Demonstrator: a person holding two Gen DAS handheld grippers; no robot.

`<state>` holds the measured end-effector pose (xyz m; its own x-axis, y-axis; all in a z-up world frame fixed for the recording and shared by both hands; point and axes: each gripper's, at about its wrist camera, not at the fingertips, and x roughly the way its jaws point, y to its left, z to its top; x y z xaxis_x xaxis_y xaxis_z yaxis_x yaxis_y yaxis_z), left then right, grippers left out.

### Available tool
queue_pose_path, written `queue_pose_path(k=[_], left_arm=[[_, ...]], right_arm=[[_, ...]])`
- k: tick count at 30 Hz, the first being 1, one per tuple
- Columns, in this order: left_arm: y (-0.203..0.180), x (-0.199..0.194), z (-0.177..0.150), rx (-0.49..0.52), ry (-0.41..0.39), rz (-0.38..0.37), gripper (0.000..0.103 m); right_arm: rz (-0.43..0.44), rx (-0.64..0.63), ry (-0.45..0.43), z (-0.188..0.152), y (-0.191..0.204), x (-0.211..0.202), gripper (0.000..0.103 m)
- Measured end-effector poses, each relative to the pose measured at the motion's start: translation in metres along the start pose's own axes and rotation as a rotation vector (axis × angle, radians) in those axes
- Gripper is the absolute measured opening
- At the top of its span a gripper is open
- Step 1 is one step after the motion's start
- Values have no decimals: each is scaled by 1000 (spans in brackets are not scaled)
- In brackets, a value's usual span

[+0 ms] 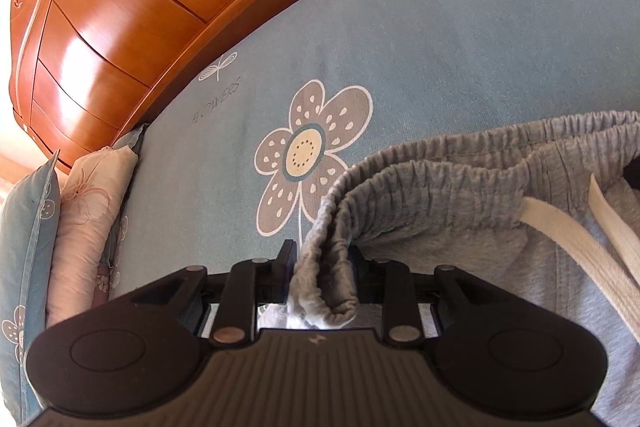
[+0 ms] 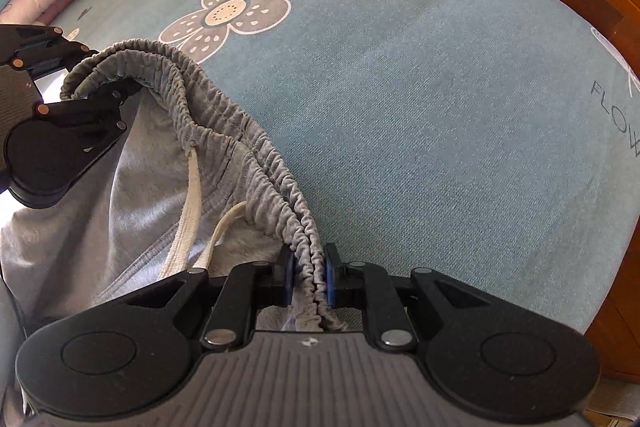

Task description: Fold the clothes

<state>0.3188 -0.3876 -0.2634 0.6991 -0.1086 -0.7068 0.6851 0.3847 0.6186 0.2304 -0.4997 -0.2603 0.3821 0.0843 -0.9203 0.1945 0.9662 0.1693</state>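
clearly the grey sweatpants (image 2: 132, 187) hang by their gathered waistband (image 2: 224, 131), which stretches between the two tools above the bedsheet (image 2: 420, 87). the left gripper (image 1: 322, 267) is clamped on one end of the elastic, with a bunched loop of it spilling back toward the camera; the right gripper (image 2: 309, 279) pinches the other end between its blue pads (image 2: 330, 281), both layers of the band caught together. a pale drawstring (image 2: 188, 211) dangles loose over the front of the fabric.

to do this well, i judge the band wants to be kept taut and level so the legs hang straight under it, and the drawstring kept from getting trapped inside a crease. the left grip looks bulky, so an even pull matters more than a hard one. whether the garment is being lifted to spread out or carried over into a fold, the views do not settle; the legs are mostly out of sight.

beneath lies a blue-grey sheet with a big printed flower (image 1: 310, 147), smooth and roomy. folded pillows (image 1: 84, 211) sit at one edge, and a glossy wooden headboard (image 1: 120, 7) curves behind.
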Motion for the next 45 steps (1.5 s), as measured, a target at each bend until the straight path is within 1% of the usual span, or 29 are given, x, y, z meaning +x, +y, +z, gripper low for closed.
queue_pose_path(k=[2,3,4,5,6,8,11,12,14,17,19,24,26,27,31,34,36,38,40,43,45], left_arm=[[2,-6,-2,-17,-10,-16,47],[2,-10,-3,-24,-22,-19,51],[2,-14,-4,-23,-29,-18,59],[1,-19,-5,-19,-32,-17,61],[1,-26,-6,-22,-40,-17,61],[2,-40,-9,-38,-49,-26,61],[8,-67,-23,-118,-38,-55,61],[10,-76,-30,-154,-27,-69,61],[16,-93,-46,-252,14,-108,61],[27,-116,-75,-402,76,-141,61],[35,-131,-100,-507,139,-150,61],[55,-168,-161,-714,226,-144,61],[60,-181,-186,-780,254,-141,61],[62,-186,-198,-812,267,-146,61],[62,-207,-242,-926,306,-155,61],[60,-224,-276,-1025,320,-183,61],[57,-232,-295,-1074,329,-199,60],[51,-241,-316,-1140,330,-257,60],[42,-249,-331,-1169,330,-295,60],[22,-260,-347,-1179,325,-343,59],[11,-265,-357,-1196,308,-405,59]], right_arm=[[-11,-26,-10,-3,3,2,20],[-10,-29,-14,-3,3,2,22],[-6,-29,-17,-4,3,1,25],[-2,-31,-20,-5,2,1,27],[2,-30,-23,-5,0,0,28],[6,-32,-30,-6,-1,-4,35],[14,-48,-61,-11,-3,-21,38],[17,-52,-73,-14,-3,-28,39],[24,-66,-97,-19,-4,-41,45],[44,-97,-97,-26,-1,-53,45],[55,-113,-81,-29,4,-56,45],[71,-191,-72,-32,37,-64,46],[58,-224,-106,-30,53,-72,46],[69,-230,-105,-30,61,-75,46],[153,-229,-58,-28,98,-83,47],[216,-228,-22,-27,125,-89,47],[277,-237,20,-34,153,-89,47],[334,-257,62,-44,182,-88,47],[348,-301,74,-53,208,-88,47],[377,-367,91,-66,243,-90,47],[397,-407,105,-74,262,-92,47]])
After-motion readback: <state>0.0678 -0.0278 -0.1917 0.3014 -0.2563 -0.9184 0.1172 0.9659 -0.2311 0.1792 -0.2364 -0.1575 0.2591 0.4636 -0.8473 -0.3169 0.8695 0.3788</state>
